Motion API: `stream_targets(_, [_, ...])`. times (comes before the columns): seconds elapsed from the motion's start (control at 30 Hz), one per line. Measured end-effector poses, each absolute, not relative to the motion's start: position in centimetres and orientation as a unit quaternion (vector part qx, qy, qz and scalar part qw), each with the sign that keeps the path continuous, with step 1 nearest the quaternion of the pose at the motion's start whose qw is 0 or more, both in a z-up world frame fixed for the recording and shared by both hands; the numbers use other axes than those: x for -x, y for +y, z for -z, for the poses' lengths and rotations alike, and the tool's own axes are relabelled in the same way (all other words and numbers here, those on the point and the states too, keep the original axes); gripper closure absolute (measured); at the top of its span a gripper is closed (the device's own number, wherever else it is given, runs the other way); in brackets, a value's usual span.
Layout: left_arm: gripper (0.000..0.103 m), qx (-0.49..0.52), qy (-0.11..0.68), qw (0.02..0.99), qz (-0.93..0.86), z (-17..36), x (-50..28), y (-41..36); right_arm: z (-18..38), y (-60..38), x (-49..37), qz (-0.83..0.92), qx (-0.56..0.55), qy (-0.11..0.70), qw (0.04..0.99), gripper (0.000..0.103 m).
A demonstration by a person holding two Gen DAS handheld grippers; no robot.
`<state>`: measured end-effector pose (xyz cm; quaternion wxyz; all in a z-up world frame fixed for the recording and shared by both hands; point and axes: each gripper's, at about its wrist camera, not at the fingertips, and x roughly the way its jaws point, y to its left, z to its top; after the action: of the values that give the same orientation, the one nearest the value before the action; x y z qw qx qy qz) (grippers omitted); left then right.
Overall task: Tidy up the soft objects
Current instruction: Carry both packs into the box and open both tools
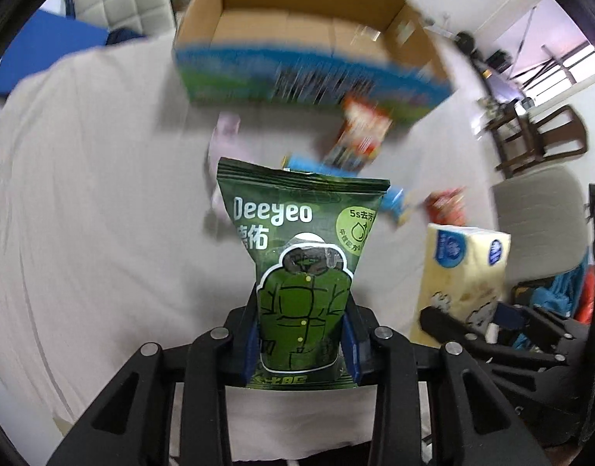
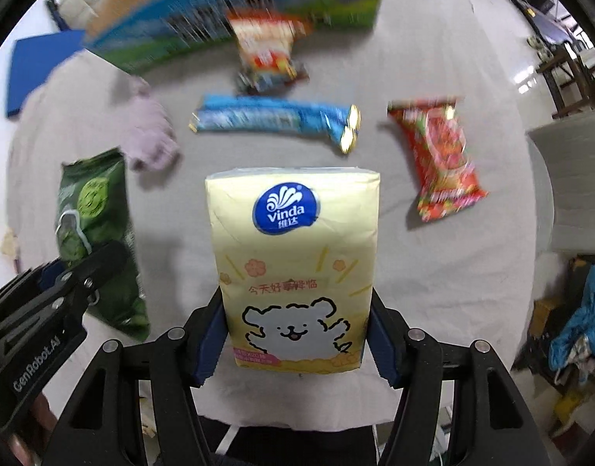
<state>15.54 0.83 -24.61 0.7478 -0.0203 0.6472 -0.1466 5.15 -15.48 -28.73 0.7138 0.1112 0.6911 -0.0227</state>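
Note:
My left gripper (image 1: pixel 303 338) is shut on a green Deeyeo wipes pack (image 1: pixel 301 248) and holds it upright above the white cloth; the pack also shows in the right wrist view (image 2: pixel 99 233). My right gripper (image 2: pixel 297 334) is shut on a yellow Vinda tissue pack (image 2: pixel 293 256), also seen in the left wrist view (image 1: pixel 460 275). An open cardboard box (image 1: pixel 297 39) with blue-green sides stands at the far side of the table, seen too in the right wrist view (image 2: pixel 235 11).
On the white cloth (image 2: pixel 452 310) lie a lilac soft item (image 2: pixel 147 132), a blue snack pack (image 2: pixel 274 120), a red snack pack (image 2: pixel 441 159) and a colourful pack (image 2: pixel 266 54) by the box. A blue mat (image 2: pixel 37 66) lies far left. Chairs (image 1: pixel 538 136) stand right.

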Motion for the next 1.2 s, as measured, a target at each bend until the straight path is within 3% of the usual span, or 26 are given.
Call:
stream_targets(0.23, [0.072,0.048,0.598,0.780,0.178,16.8,-23.9,-1.8,17.6,-19.5,-12.5,-0.022,-0.114,0.624,0.773,0.037])
stream_targets(0.4, [0.072,0.044,0.583,0.794,0.166,16.2,-32.5,-4.4,13.9,-21.8,-19.8,-0.020,-0.093,0.589,0.803,0.037])
stream_targets(0.77, [0.072,0.070,0.666,0.728,0.148,27.8,-48.0,-9.5,22.6,-25.1,-36.0,-0.002,-0.086,0.625,0.776,0.037])
stream_targets(0.97, [0.072,0.083,0.700,0.694,0.143,32.2,-50.8,-10.4,30.0,-26.1,-42.6,0.009,-0.088,0.649,0.756,0.037])
stream_targets(1.2, [0.071,0.069,0.711,0.686,0.137,33.0,-50.6,-11.3,33.0,-25.4,-44.6,0.007,-0.088,0.659,0.747,0.036])
